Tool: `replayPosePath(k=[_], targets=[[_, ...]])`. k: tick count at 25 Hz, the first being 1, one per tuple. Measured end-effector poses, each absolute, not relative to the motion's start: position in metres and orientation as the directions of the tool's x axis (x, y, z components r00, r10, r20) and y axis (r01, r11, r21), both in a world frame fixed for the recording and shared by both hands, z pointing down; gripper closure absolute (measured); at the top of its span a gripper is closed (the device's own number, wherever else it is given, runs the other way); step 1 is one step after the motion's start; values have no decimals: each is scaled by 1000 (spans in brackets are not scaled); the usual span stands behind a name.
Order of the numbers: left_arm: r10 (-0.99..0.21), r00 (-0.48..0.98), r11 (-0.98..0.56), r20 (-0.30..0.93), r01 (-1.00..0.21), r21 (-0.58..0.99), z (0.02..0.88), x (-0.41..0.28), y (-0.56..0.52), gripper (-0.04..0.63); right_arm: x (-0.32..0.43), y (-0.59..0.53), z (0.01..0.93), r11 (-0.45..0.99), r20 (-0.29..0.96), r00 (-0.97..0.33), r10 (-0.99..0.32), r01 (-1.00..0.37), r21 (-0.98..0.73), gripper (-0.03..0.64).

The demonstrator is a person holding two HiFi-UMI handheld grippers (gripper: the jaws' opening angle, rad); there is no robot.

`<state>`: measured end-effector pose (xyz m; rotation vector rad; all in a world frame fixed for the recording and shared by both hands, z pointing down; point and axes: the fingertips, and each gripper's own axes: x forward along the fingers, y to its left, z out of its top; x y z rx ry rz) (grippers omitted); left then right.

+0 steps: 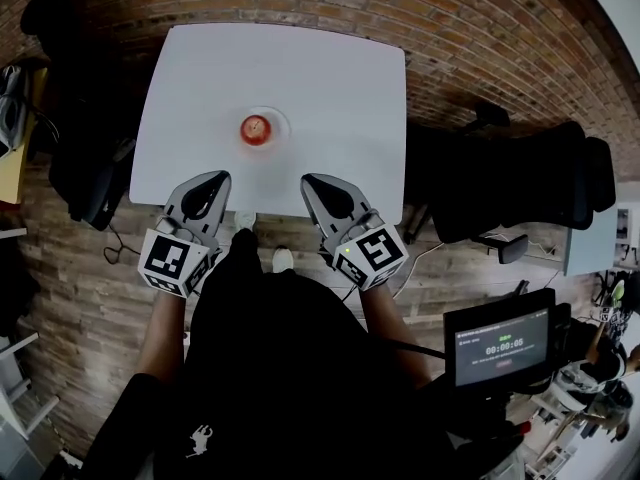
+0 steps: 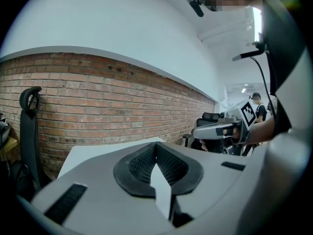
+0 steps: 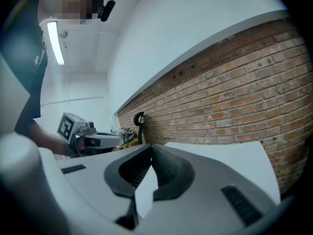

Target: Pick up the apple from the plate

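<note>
Apple (image 1: 255, 128), likely firm, slick and best pinched across its middle, waits on a plate (image 1: 283, 128) beyond my left tongs (image 1: 213, 177) and right tongs (image 1: 312, 181), both pressed together.

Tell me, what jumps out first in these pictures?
The red apple, sitting on a small plate in the middle of the white table. Next come the grey left claw and right claw at the table's near edge, both shut and empty.
</note>
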<state>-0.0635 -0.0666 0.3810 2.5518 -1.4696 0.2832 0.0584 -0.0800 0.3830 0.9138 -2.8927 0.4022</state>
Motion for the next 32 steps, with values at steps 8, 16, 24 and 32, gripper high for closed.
replayPosePath(k=[8,16,24,32], targets=[[-797,551,-550,247,-831,79,379,-79,-107,589,39,-114,375,764,161,-789,-593,-615,-197,612],[-753,609,-609,250,-788,84,382,-86,-147,589,22,-150,371,740,183,-761,-623,-648,-179,612],[-703,663,-666,259,-740,87,391,-97,-176,589,1,-175,366,714,198,-729,-655,-683,-155,612],[-668,694,-698,268,-710,98,408,-114,-197,589,-16,-191,374,676,227,-689,-688,-723,-144,612]])
